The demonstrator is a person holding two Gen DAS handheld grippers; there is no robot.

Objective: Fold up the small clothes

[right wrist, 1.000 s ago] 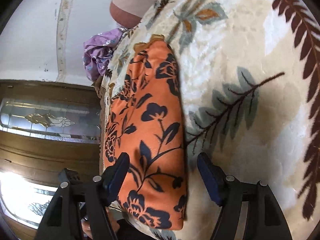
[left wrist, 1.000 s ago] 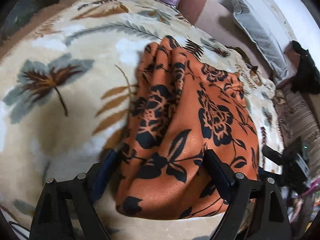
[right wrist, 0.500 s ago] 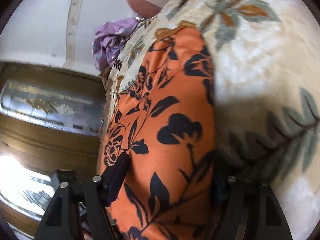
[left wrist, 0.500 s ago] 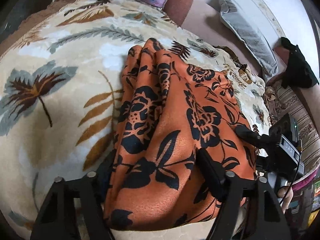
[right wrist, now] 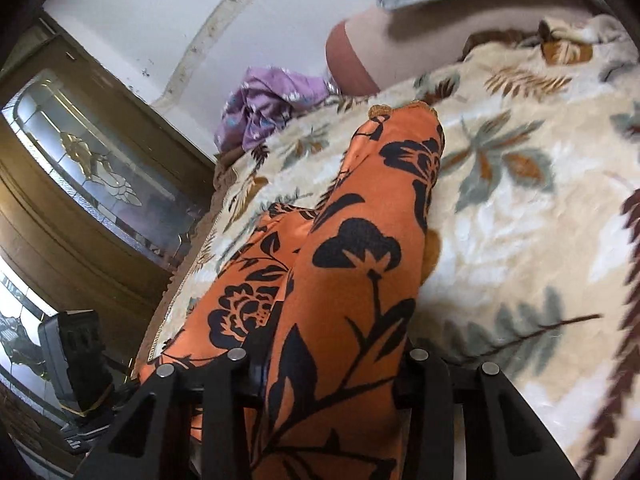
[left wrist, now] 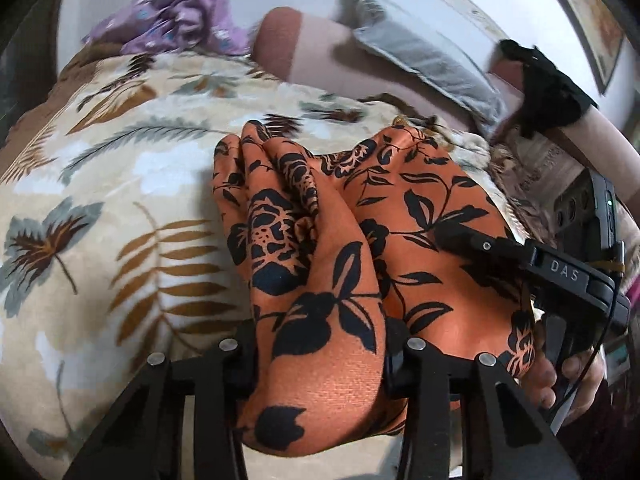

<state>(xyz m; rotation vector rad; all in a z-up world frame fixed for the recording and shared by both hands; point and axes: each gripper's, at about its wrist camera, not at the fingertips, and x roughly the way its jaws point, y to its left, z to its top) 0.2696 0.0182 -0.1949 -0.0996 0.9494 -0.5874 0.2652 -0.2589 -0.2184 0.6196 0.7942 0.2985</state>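
Note:
An orange garment with a black flower print [left wrist: 320,248] lies on a cream leaf-patterned blanket [left wrist: 120,184]. My left gripper [left wrist: 320,356] is shut on its near edge, and the cloth bunches up between the jaws. In the right wrist view the same garment [right wrist: 352,264] runs away from me in a raised fold, and my right gripper [right wrist: 332,368] is shut on its near end. The right gripper's body also shows in the left wrist view [left wrist: 560,276], resting against the garment's right side.
A purple garment [left wrist: 180,20] lies crumpled at the blanket's far edge, also in the right wrist view [right wrist: 264,108]. A brown bolster [left wrist: 304,52] and a grey pillow [left wrist: 420,56] lie beyond. A wooden glass-panelled cabinet [right wrist: 80,176] stands left of the bed.
Both grippers have closed on the garment's near edge, from open around it. The cloth has gathered into raised folds and lifted slightly off the blanket.

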